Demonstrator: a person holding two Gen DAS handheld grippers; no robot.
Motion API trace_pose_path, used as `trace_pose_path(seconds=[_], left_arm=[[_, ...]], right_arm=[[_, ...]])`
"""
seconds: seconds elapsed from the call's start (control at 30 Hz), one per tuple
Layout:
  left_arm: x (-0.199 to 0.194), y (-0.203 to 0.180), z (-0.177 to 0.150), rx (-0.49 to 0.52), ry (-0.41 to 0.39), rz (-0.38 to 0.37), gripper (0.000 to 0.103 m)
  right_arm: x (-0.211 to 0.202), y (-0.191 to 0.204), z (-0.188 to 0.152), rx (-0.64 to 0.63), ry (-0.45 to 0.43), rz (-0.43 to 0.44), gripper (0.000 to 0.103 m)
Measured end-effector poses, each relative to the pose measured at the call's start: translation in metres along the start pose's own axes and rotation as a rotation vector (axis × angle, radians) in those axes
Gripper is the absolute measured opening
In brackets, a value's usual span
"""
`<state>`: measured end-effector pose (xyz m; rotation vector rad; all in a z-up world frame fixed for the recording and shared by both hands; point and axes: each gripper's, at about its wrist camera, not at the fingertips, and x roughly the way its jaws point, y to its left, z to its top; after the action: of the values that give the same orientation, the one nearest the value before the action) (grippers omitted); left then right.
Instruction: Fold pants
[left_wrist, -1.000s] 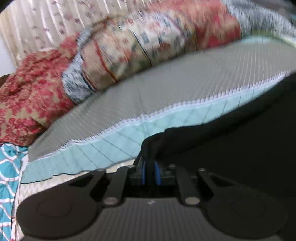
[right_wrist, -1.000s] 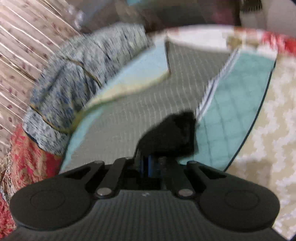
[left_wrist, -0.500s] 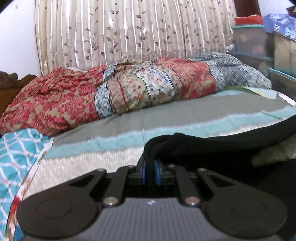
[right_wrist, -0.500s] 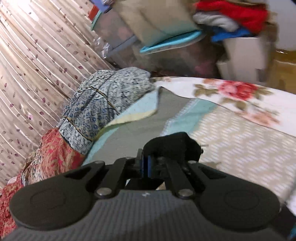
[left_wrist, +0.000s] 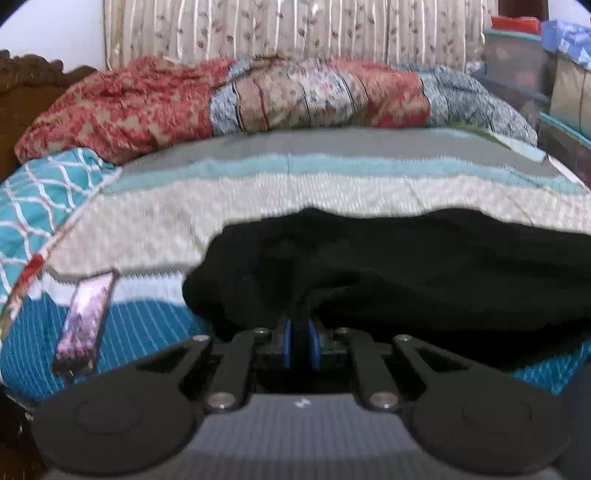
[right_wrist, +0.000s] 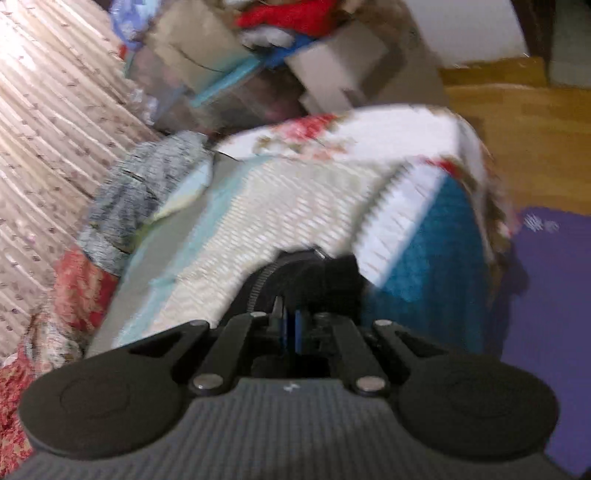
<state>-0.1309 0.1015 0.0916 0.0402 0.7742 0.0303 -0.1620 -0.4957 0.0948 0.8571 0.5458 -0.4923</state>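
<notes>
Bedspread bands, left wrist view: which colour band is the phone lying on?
The phone lies on the dark teal band, nearest the camera, below the white, cream, pale aqua and grey bands.

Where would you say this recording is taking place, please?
Most likely a home bedroom: a bed spread with a striped quilt, a rumpled floral blanket bunched along the curtains, and black pants lying on the quilt.

Quilted bed (left_wrist: 332, 192), floral curtains (left_wrist: 295, 29), wooden floor (right_wrist: 517, 122)
</notes>
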Motion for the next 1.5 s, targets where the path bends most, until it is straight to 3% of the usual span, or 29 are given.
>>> trace_pose_path(seconds=[0.07, 0.13, 0.17, 0.2, 0.27, 0.33, 0.4, 0.5, 0.57, 0.67, 0.73, 0.77, 0.83, 0.93, 1.07, 1.1, 1.13, 1.17, 1.23, 1.27, 1.33, 1.4, 1.47, 1.5], left_arm=[[0.002, -0.005, -0.009, 0.041, 0.030, -0.006, 0.015], [-0.004, -0.005, -0.016, 0.062, 0.027, -0.006, 0.022], [-0.011, -0.001, -0.019, 0.053, 0.016, -0.026, 0.033], [-0.019, 0.005, -0.021, 0.031, -0.002, -0.046, 0.052], [-0.034, 0.024, -0.023, -0.028, -0.040, -0.066, 0.070], [-0.040, 0.050, -0.020, -0.121, -0.066, -0.059, 0.077], [-0.035, 0.076, -0.013, -0.239, -0.070, -0.072, 0.085], [-0.013, 0.118, 0.000, -0.470, -0.050, -0.154, 0.095], [0.014, 0.138, 0.006, -0.596, -0.003, -0.265, 0.100], [0.057, 0.147, 0.006, -0.694, 0.081, -0.305, 0.095], [0.081, 0.146, 0.008, -0.705, 0.127, -0.294, 0.066], [0.091, 0.145, 0.010, -0.709, 0.145, -0.313, 0.043], [0.098, 0.141, 0.014, -0.704, 0.140, -0.330, 0.021], [0.081, 0.131, 0.033, -0.614, 0.044, -0.361, 0.018], [0.037, 0.117, 0.054, -0.474, -0.127, -0.435, 0.015], [0.027, 0.116, 0.053, -0.443, -0.177, -0.428, 0.015], [0.020, 0.117, 0.051, -0.422, -0.225, -0.410, 0.015], [0.016, 0.120, 0.045, -0.413, -0.254, -0.381, 0.016], [0.023, 0.128, 0.031, -0.430, -0.228, -0.319, 0.024], [0.033, 0.132, 0.022, -0.448, -0.173, -0.305, 0.037], [0.058, 0.143, -0.004, -0.521, -0.033, -0.284, 0.039], [0.072, 0.156, -0.026, -0.625, 0.043, -0.278, 0.037], [0.077, 0.173, -0.047, -0.769, 0.059, -0.314, 0.037], [0.078, 0.178, -0.054, -0.816, 0.052, -0.333, 0.037]], right_arm=[[0.024, -0.010, -0.011, -0.026, 0.052, -0.102, 0.016], [0.038, -0.022, -0.015, 0.022, 0.095, -0.197, 0.070], [0.033, -0.029, -0.016, 0.082, 0.056, -0.237, 0.071], [0.023, -0.035, -0.016, 0.137, -0.007, -0.237, 0.071], [0.009, -0.034, -0.015, 0.157, -0.073, -0.236, 0.069], [-0.005, -0.018, -0.016, 0.085, -0.143, -0.255, 0.068], [-0.014, 0.007, -0.018, -0.037, -0.167, -0.197, 0.067], [-0.013, 0.068, -0.034, -0.220, -0.118, -0.032, 0.067], [-0.007, 0.114, -0.054, -0.335, -0.059, 0.080, 0.067], [0.002, 0.185, -0.105, -0.500, 0.112, 0.298, 0.067], [0.002, 0.235, -0.156, -0.648, 0.242, 0.457, 0.067], [-0.001, 0.257, -0.182, -0.727, 0.294, 0.533, 0.067], [-0.013, 0.302, -0.238, -0.917, 0.393, 0.687, 0.072], [-0.034, 0.350, -0.317, -1.182, 0.458, 0.863, 0.086], [-0.049, 0.382, -0.396, -1.420, 0.409, 0.962, 0.085], [-0.045, 0.387, -0.406, -1.428, 0.403, 0.967, 0.077], [-0.041, 0.391, -0.416, -1.420, 0.421, 0.967, 0.055], [-0.037, 0.394, -0.422, -1.406, 0.464, 0.951, 0.047], [-0.021, 0.398, -0.435, -1.387, 0.564, 0.885, 0.039], [-0.017, 0.396, -0.441, -1.404, 0.578, 0.864, 0.039], [-0.022, 0.383, -0.447, -1.441, 0.568, 0.843, 0.039], [-0.031, 0.372, -0.439, -1.432, 0.574, 0.828, 0.040], [-0.041, 0.372, -0.433, -1.402, 0.565, 0.833, 0.047], [-0.047, 0.375, -0.429, -1.397, 0.543, 0.847, 0.062]])
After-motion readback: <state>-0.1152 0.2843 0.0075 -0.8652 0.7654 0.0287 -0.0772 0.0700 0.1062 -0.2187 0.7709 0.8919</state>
